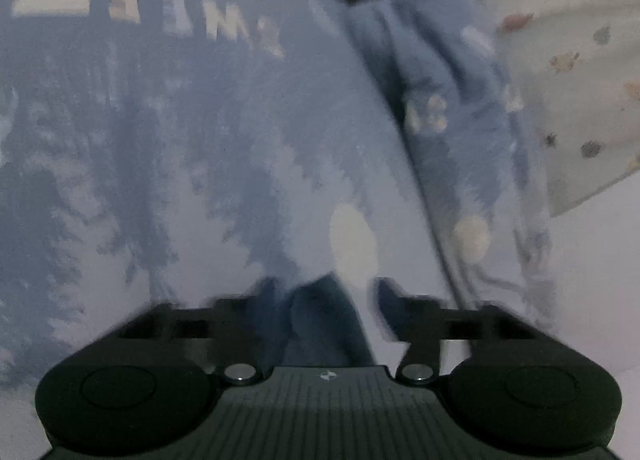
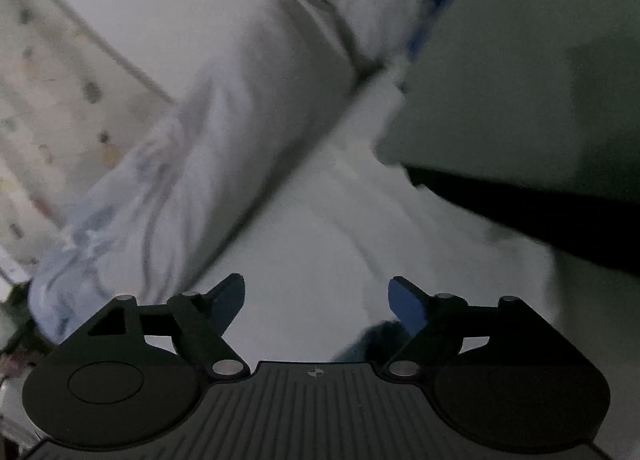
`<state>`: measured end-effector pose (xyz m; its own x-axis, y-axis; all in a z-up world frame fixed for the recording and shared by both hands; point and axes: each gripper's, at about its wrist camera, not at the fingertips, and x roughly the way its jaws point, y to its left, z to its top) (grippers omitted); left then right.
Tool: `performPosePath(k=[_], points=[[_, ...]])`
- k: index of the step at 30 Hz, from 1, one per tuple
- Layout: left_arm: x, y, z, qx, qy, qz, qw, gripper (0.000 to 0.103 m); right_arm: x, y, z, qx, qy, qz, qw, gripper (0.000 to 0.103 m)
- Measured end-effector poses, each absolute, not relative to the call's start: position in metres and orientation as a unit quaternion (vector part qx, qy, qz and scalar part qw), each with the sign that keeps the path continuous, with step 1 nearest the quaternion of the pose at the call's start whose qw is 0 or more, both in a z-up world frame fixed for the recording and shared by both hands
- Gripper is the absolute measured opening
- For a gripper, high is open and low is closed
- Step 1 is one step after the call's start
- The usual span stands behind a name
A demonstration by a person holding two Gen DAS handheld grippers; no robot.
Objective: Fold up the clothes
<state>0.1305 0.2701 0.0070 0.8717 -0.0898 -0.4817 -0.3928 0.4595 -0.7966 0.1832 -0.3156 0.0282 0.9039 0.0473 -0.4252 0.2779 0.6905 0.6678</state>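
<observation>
A white bed (image 2: 120, 12) is carrying everything here, and on it a pale blue shirt (image 1: 180, 140) is lying spread, filling nearly the whole left wrist view, its cream lettering (image 1: 120, 8) reading upside down at the shirt's far end. Beside the shirt's right edge a bunched blue sleeve (image 1: 436, 72) is running away from the camera, and beyond that sleeve a spotted sheet (image 1: 580, 60) is lying on the bed. In the right wrist view a long pale length of cloth (image 2: 248, 108), probably the same shirt's other side though the blur is hiding that, is crossing the bed on a slant, with a dark green slab (image 2: 540, 60) sitting past its far right end. The left gripper (image 1: 332, 308) is hovering low over the shirt's near hem with its jaws standing wide apart; a darker blue fold is showing between them, but the pads are not pressing on it. The right gripper (image 2: 318, 300) is also standing wide open, over bare white bedding near that pale cloth, holding nothing. Judging by this, a fold looks just laid down and let go, so the work is sitting between folds. The next move is likely calling for both grippers to find a fresh edge of the shirt, pinch it cleanly through one layer, and carry it across evenly so that the cloth is not dragging or bunching.
</observation>
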Motion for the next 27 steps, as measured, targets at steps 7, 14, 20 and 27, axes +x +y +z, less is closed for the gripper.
performPosePath(k=[7,14,20,27], points=[[0.065,0.274,0.081,-0.445,0.215,0.024,0.869,0.090,0.100,-0.298,0.092,0.369,0.174,-0.009,0.913,0.095],[-0.028,0.279,0.132,-0.378,0.246,-0.040,0.892,0.103,-0.006,-0.227,0.129,0.262,0.188,0.068,0.944,0.101],[-0.073,0.291,0.159,-0.325,0.247,-0.042,0.912,0.103,-0.071,-0.096,0.115,0.078,0.212,0.170,0.959,0.101],[-0.100,0.308,0.161,-0.326,0.251,-0.048,0.910,0.103,-0.124,0.054,0.062,-0.123,0.197,0.280,0.932,0.101]])
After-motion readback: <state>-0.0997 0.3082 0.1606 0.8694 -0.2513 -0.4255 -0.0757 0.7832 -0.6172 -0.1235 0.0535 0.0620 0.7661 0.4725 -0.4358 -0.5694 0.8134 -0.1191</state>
